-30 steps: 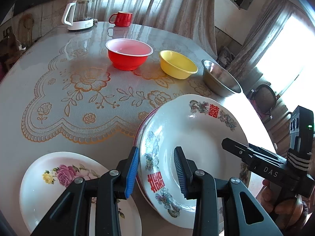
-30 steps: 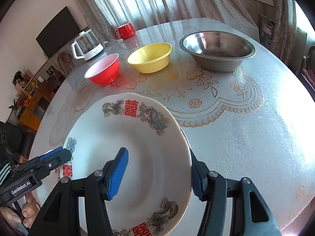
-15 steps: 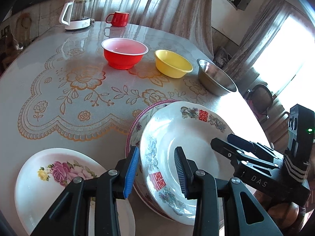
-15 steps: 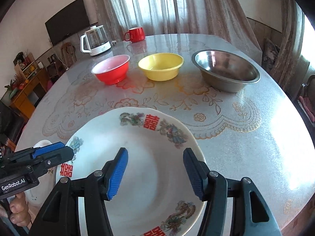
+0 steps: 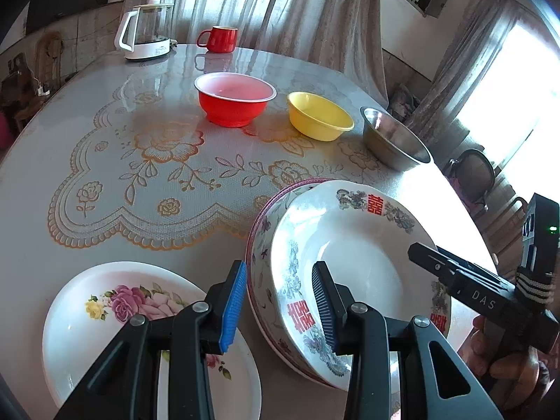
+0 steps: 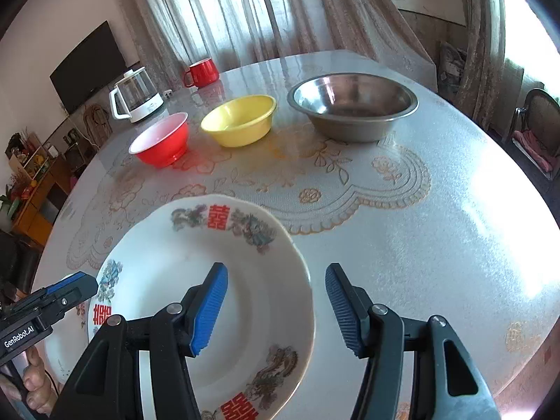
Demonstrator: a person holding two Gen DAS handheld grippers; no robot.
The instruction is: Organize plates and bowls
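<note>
The dragon-pattern plate (image 5: 353,255) sits nested on a pink-rimmed plate (image 5: 260,224) at the table's near edge — stacking looks just done. The left gripper (image 5: 278,301) straddles both rims at its 12 o'clock; its jaws have just been opening, pads off the china. The right gripper (image 6: 276,306) stands half open, empty, over the opposite rim. Next, likely: the rose plate (image 5: 115,308) at 8 o'clock, lifted by its rim.

Black claws (image 5: 278,306) (image 6: 276,309) with ribbed blue pads, silver screws, white lettering
</note>
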